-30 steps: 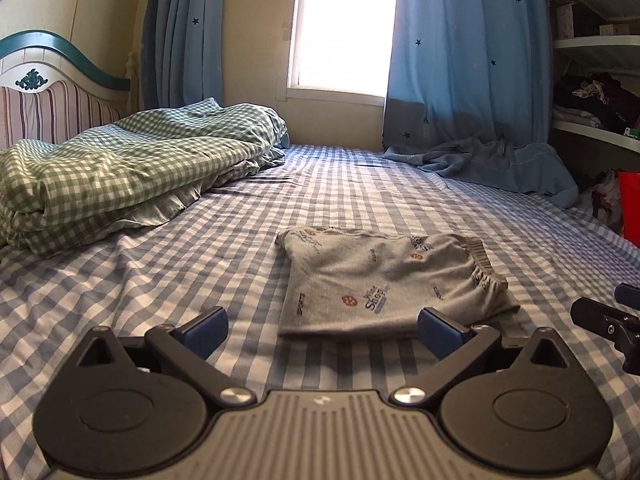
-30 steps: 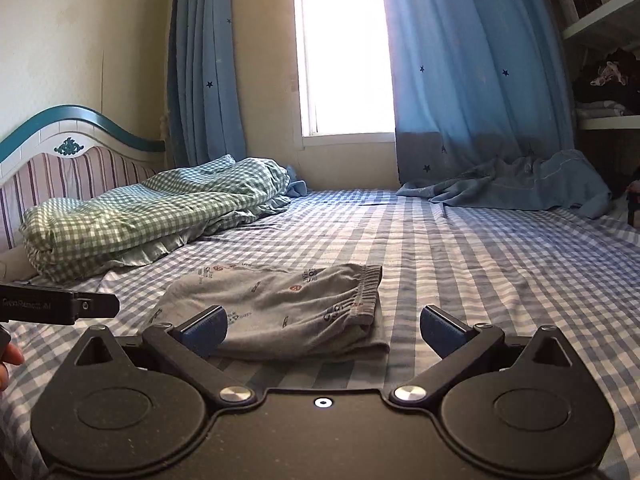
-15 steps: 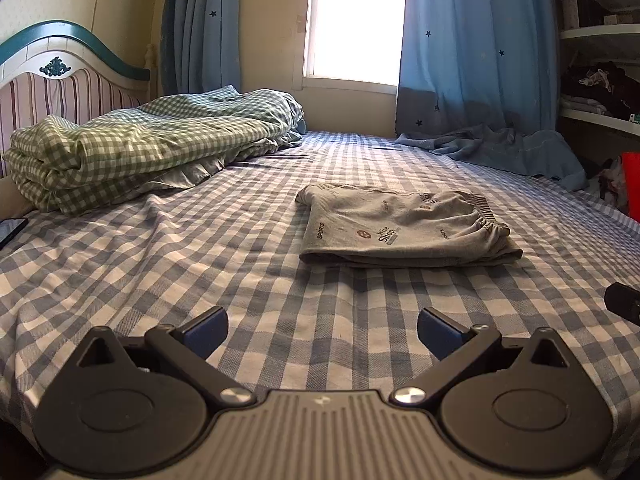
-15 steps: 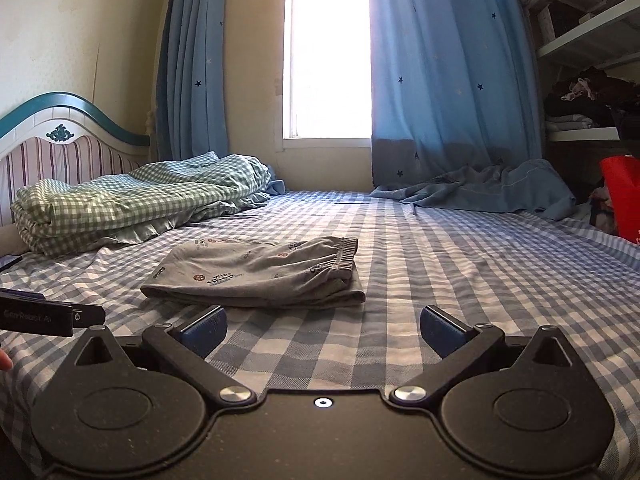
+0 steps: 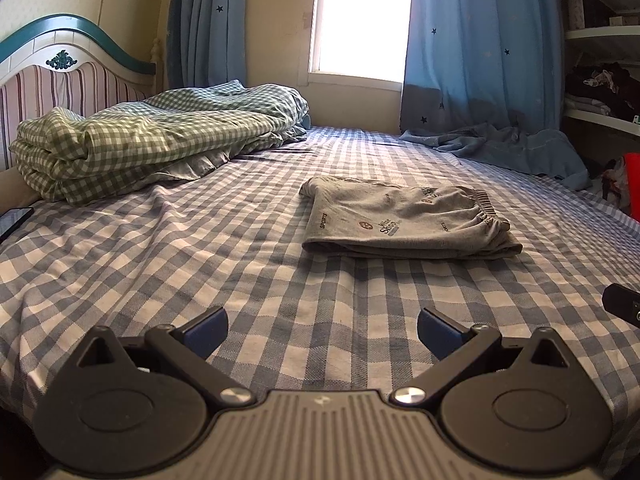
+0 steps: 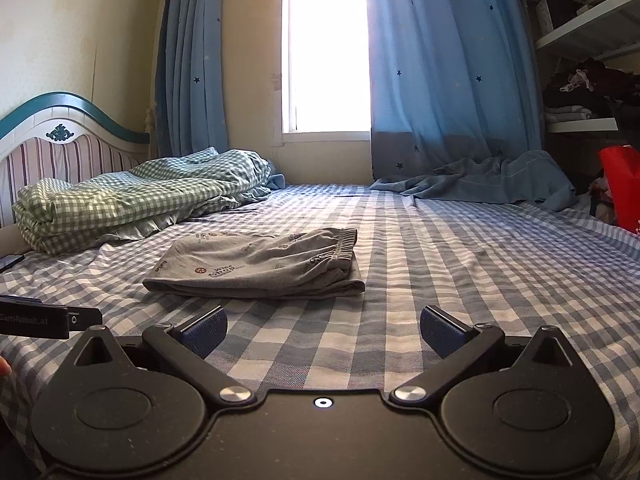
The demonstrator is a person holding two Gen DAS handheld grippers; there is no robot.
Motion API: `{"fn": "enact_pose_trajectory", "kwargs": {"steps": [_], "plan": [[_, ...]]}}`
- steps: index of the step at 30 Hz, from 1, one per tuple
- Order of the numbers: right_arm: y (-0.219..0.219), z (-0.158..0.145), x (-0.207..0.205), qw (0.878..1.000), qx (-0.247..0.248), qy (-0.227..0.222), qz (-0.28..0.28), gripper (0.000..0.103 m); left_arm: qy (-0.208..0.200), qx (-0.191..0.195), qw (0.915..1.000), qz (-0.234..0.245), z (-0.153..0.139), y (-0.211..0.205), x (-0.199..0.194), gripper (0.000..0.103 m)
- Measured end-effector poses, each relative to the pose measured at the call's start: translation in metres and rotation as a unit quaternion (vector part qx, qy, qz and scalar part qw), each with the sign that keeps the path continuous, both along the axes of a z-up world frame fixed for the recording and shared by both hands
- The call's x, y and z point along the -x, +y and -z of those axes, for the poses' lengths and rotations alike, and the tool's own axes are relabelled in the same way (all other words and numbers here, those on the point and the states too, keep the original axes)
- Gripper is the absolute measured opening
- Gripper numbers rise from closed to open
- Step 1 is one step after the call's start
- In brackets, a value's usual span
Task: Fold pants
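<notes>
- The left claw [image 5: 322, 328] is spread wide with nothing between its blue pads, held low over the checked bed sheet [image 5: 160, 264] near the bed's front edge.
- The right claw [image 6: 324, 330] is likewise spread wide and holds nothing, also low over the sheet; the left tool's black body shows at the left edge of its view.
- The grey pants [image 5: 404, 220] lie folded into a flat stack on the sheet, ahead of both claws and apart from them, elastic waistband to the right, printed side up.
- From the left view the pants sit ahead and to the right; from the right view they sit ahead and to the left [image 6: 260, 268].
- A folded green checked quilt [image 5: 148, 140] lies by the striped headboard [image 5: 68, 76], well left of the pants.
- A dark phone [image 5: 14, 218] rests at the sheet's left edge.
- Blue star curtains [image 5: 480, 52] flank the bright window [image 5: 360, 16]; the right one pools on the bed's far side.
</notes>
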State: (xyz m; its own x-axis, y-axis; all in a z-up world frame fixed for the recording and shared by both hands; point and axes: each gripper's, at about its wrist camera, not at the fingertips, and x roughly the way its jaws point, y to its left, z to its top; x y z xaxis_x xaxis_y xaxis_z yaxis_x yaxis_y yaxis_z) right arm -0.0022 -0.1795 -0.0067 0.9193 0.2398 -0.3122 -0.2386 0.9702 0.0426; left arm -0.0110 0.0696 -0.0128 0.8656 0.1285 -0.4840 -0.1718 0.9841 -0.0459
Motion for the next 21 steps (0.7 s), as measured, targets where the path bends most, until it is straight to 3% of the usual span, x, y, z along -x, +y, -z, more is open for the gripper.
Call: {"fn": "enact_pose_trajectory", "kwargs": {"steps": [21], "plan": [[0.0025,0.0049,-0.0024,1.0,0.003,0.009,-0.004,0.102,0.011,0.006,0.9999,-0.004,0.0026,0.0017,-0.0051,0.103]]}}
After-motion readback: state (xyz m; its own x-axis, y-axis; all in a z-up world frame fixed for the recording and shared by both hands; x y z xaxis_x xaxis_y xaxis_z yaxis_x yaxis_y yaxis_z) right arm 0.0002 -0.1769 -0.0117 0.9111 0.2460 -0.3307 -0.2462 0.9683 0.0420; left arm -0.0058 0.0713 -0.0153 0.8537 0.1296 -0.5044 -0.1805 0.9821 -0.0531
